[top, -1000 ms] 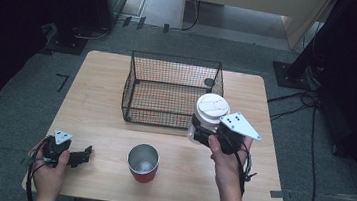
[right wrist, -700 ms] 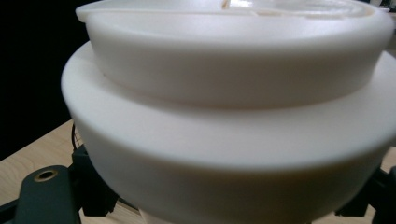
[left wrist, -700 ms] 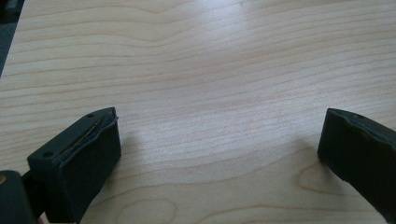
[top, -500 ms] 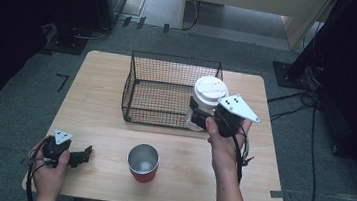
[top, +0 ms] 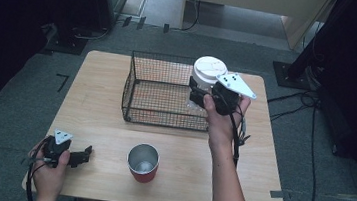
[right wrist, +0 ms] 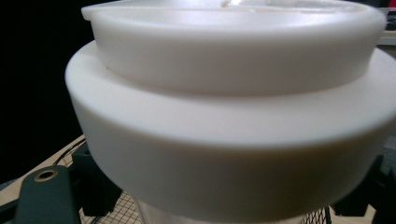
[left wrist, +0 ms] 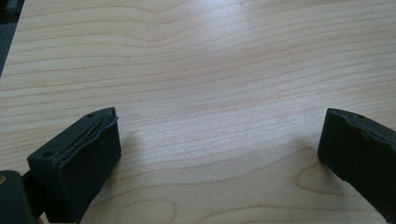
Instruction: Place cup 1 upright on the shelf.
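Your tabletop (top: 101, 97) is a pale wooden rectangle standing on grey carpet, with dark stands and cables around it. On its far half stands a black wire basket (top: 162, 96), open at the top, its mesh walls upright. Above the basket's right end you hold a clear jar with a white lid (top: 208, 71) upright in the air; your right tool (top: 198, 93) is clamped on its clear body just under the lid, jaws pressing from either side, and the grey three-cornered plate on the tool sits just to the right of the lid. In the right gripper view the wide stepped white lid (right wrist: 233, 121) looms close, with the basket's mesh showing below it. Near the front edge of the tabletop, about midway along it, a red cup with a metal inside (top: 143, 162) stands upright on its own, well apart from the basket. At the front left corner your left tool (top: 85, 155) rests low on the tabletop in your left hand (top: 48, 170), pointing toward the cup; in the left gripper view its jaws stand wide apart with bare wood between them.
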Demonstrator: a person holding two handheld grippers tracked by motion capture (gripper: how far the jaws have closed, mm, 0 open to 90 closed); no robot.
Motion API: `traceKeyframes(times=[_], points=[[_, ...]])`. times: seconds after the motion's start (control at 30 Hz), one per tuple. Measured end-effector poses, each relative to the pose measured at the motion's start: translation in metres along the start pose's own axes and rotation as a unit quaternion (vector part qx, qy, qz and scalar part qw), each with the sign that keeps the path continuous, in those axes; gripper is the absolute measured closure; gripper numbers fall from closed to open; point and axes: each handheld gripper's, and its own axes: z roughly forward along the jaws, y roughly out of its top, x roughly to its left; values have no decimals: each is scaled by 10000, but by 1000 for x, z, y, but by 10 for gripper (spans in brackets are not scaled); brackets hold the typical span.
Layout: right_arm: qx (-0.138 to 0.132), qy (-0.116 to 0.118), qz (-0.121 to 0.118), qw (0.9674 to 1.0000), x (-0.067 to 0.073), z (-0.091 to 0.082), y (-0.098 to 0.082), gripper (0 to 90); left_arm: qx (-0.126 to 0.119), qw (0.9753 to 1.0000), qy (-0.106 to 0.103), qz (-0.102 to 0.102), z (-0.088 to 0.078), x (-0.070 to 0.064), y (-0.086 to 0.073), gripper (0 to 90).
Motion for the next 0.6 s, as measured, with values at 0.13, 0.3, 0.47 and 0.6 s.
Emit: traceKeyframes(times=[0.13,0.3,0.47,0.6], points=[[-23,-90,55,9999,-5,8,0,162,-1,10000,1,-1,0,0,0,0],[30,-214,162,9996,-13,22,-7,162,-2,10000,2,0,0,0,0,0],[143,-311,274,9990,-20,39,-17,162,-4,10000,1,-1,0,0,0,0],[297,-315,150,9990,-18,52,-25,161,4,10000,-1,6,0,0,0,0]])
